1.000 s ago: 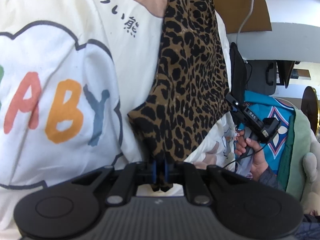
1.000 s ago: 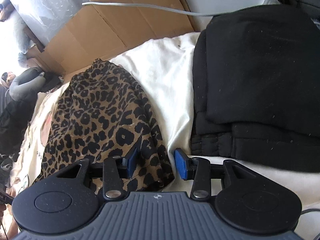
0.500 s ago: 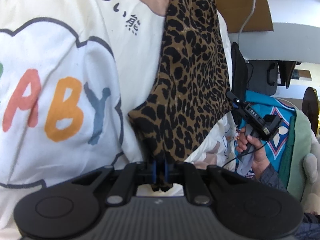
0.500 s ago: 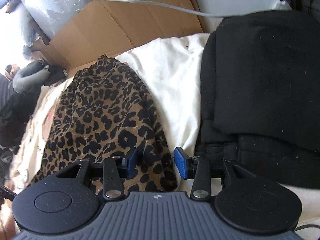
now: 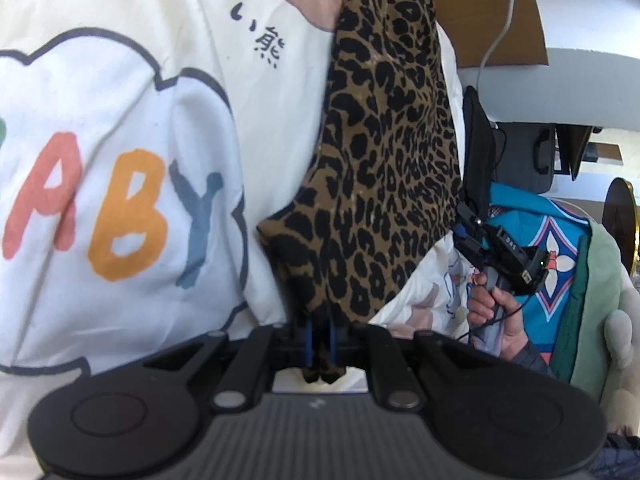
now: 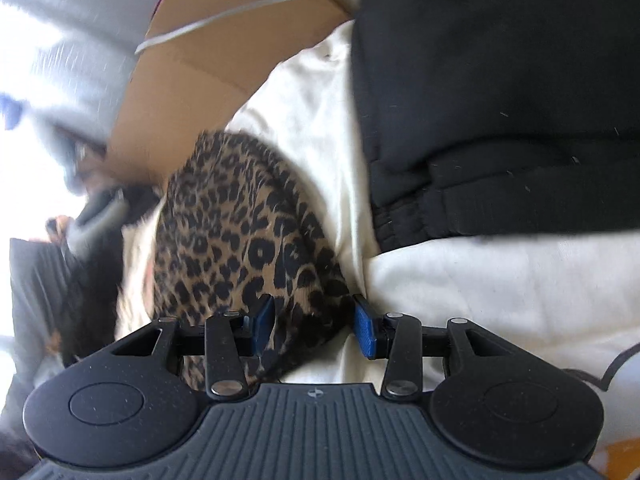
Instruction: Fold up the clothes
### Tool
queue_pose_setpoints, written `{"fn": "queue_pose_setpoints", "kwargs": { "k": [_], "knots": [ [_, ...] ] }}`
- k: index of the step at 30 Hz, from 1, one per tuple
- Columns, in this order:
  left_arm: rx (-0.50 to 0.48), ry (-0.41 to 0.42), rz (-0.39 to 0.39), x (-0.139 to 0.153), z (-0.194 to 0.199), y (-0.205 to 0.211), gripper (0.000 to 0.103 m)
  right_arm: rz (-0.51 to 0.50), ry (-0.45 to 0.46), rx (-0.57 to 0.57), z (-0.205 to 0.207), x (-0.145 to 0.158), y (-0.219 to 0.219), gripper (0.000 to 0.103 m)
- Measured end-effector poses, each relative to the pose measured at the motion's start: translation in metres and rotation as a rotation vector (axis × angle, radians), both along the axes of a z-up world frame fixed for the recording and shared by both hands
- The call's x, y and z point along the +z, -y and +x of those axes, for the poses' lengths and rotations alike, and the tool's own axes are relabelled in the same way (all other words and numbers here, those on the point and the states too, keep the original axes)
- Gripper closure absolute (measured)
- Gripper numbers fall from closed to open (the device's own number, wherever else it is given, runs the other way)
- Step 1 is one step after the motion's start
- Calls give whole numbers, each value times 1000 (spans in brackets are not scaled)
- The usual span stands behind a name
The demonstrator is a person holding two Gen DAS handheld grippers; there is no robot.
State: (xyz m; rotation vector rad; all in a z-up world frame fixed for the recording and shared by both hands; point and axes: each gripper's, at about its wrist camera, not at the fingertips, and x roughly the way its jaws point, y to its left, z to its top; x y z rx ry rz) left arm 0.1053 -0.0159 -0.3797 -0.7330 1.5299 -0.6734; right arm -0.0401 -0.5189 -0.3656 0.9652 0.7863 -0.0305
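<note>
Leopard-print garment [image 5: 384,184] is the piece being folded, and it lies stretched over a cream printed sheet [image 5: 120,80] that fills the left half of the left wrist view. Its long axis runs from the upper centre of that frame down to the bottom centre, where the left gripper [image 5: 320,344] is clamped tight on a bunched corner. In the right wrist view the same cloth [image 6: 248,232] spreads from centre toward the lower middle, beside a black folded garment [image 6: 500,100] at upper right. The right gripper [image 6: 314,324] has its blue pads spread wide, the cloth's near edge lying between them, ungripped. To my eye, the right one need only close where it is.
</note>
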Motion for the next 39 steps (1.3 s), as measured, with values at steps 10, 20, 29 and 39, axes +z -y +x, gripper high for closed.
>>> {"fn": "queue_pose_setpoints", "kwargs": {
  "k": [10, 20, 29, 39],
  "knots": [
    [13, -7, -4, -2, -2, 1, 95, 54, 11, -35, 9, -4, 6, 78],
    [-9, 20, -25, 6, -4, 8, 95, -39, 0, -71, 3, 16, -2, 97],
    [-20, 46, -52, 19, -3, 3, 95, 13, -25, -150, -31, 36, -11, 97],
    [-18, 106, -88, 57, 10, -15, 95, 40, -53, -195, -68, 63, -32, 97]
  ]
}}
